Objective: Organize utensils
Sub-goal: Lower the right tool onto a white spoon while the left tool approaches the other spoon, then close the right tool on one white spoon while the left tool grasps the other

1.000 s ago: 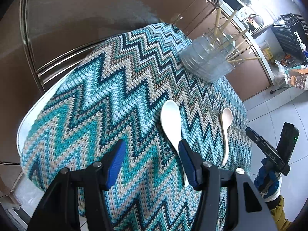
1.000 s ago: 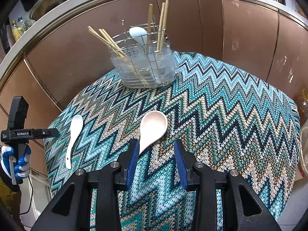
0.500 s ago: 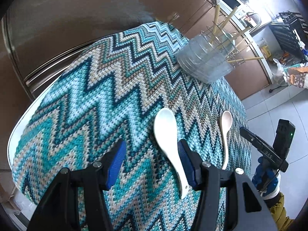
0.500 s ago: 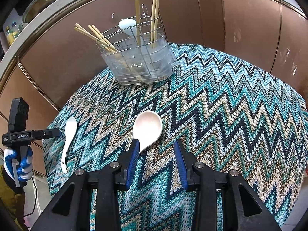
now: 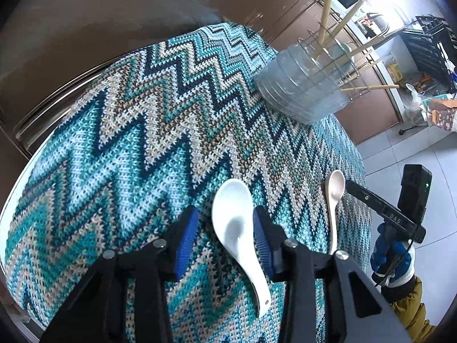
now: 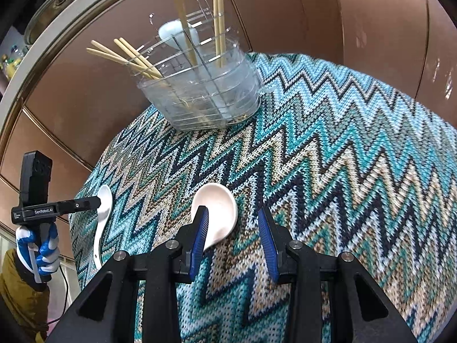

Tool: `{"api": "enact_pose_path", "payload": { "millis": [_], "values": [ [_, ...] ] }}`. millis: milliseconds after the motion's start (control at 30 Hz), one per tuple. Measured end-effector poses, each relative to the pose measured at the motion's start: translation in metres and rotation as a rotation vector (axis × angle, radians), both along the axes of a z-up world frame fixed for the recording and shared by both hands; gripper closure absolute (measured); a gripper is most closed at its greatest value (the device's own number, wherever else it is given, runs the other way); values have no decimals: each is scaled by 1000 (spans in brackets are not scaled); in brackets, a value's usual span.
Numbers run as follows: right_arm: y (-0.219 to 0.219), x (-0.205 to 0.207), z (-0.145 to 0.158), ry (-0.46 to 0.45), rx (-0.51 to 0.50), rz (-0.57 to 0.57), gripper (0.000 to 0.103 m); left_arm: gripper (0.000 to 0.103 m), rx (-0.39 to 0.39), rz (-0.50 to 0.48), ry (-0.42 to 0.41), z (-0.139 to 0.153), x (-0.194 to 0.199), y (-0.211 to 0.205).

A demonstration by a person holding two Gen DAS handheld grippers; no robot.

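Note:
A white spoon (image 5: 237, 228) lies on the zigzag cloth between the open fingers of my left gripper (image 5: 225, 228), untouched. A pinkish spoon (image 6: 218, 217) lies under my open right gripper (image 6: 232, 228), its bowl beside the left finger. Each view shows the other spoon too: the pinkish spoon (image 5: 332, 200) in the left wrist view, the white spoon (image 6: 101, 220) in the right. A clear utensil holder (image 6: 200, 97) with chopsticks and a pale spoon stands at the table's far edge; it also shows in the left wrist view (image 5: 302, 91).
The table carries a teal zigzag knitted cloth (image 6: 342, 157). Brown cabinet fronts (image 6: 300, 14) stand close behind the table. Tiled floor (image 5: 414, 157) lies beyond the table's right edge in the left wrist view.
Both grippers have moved forward and lower. The white spoon now sits between my left fingers; the pinkish spoon's bowl reaches my right gripper's left finger.

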State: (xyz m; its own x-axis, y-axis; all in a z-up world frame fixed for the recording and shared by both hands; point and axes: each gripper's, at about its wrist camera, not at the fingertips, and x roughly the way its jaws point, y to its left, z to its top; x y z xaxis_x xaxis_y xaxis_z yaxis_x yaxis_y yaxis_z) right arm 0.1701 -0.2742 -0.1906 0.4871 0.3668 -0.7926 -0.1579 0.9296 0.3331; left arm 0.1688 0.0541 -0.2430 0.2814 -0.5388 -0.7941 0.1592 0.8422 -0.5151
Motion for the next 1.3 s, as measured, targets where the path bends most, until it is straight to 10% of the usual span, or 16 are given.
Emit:
{"api": "enact_pose_path", "payload": {
  "millis": [433, 1300],
  "values": [
    [7, 27, -20, 65, -14, 86, 87, 95, 66, 14, 11, -5, 8, -5],
    [14, -27, 26, -96, -76, 27, 96, 99, 81, 31, -104, 34, -19, -1]
  ]
}}
